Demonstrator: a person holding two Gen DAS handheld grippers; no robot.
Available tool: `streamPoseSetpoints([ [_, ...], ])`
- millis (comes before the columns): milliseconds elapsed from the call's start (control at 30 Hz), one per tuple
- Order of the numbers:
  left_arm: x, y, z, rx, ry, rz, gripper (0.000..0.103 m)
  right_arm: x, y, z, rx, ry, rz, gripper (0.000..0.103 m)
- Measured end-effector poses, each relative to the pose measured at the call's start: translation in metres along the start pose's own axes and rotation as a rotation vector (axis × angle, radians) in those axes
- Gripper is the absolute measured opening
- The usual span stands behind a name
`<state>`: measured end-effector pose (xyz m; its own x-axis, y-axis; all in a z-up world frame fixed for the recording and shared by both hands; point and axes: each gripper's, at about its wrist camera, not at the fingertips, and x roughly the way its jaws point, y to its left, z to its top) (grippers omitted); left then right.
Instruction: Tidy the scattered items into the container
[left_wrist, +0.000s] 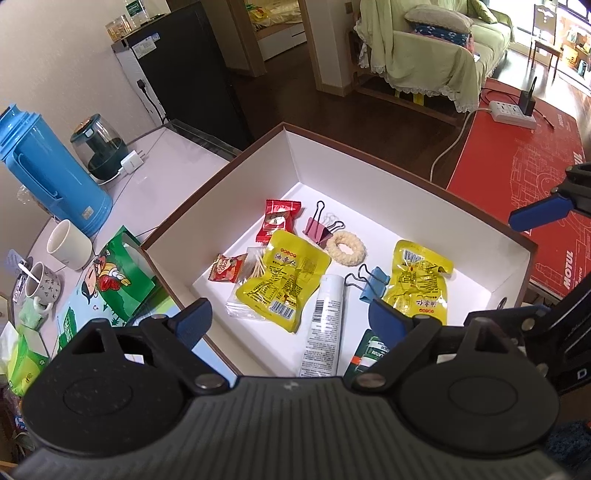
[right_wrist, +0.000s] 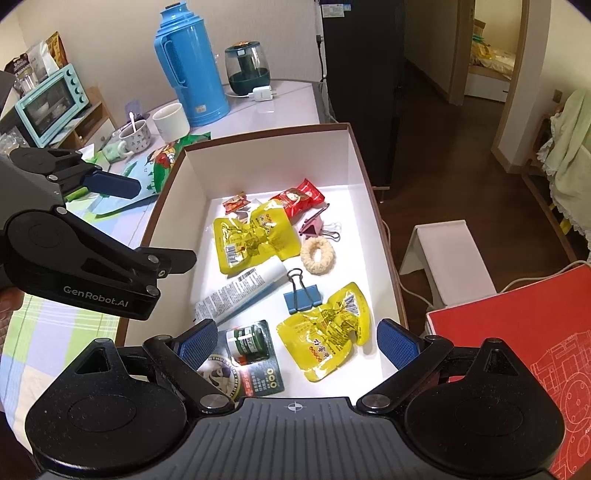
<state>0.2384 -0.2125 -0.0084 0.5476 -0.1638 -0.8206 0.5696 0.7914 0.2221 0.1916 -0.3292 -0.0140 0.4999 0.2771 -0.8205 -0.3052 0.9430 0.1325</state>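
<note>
So your big white cardboard box with the brown rim (right_wrist: 354, 155) on the desk (right_wrist: 258, 107) already holds everything: two yellow foil snack pouches (right_wrist: 255, 238), a white tube (right_wrist: 243, 291), binder clips. Both the left tongs (left_wrist: 288, 325) and right tongs (right_wrist: 295, 341) hang released and empty right above it, right ones nearer the front pouch.

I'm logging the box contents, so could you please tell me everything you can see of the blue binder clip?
The blue clip is a small binder clip with a light blue folded metal body and black wire handles. It lies flat on the white floor of the box, handles pointing toward the white tube. One loop stands out clearly, near the tube's end. Its body sits against the edge of the nearer yellow packet, seemingly touching. Neither gripper holds it.
</note>
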Motion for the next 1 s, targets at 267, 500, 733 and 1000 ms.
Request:
streamPoseSetpoints([
  [267,-0.011,-0.007,-0.006,0.026,-0.03,-0.017,0.09,-0.01,0.004,-0.01,0.03,-0.008,-0.033,0.095],
  [500,-0.024,-0.009,-0.013,0.041,-0.072,-0.03,0.09,-0.024,0.015,-0.02,0.051,-0.039,-0.07,0.095],
  [733,-0.036,-0.009,-0.023,0.051,-0.086,-0.037,0.09,-0.034,0.023,-0.033,0.096,-0.045,-0.099,0.095],
  [1000,-0.049,-0.011,-0.035,0.065,-0.095,-0.049,0.09,-0.045,0.036,-0.044,0.111,-0.052,-0.111,0.095],
])
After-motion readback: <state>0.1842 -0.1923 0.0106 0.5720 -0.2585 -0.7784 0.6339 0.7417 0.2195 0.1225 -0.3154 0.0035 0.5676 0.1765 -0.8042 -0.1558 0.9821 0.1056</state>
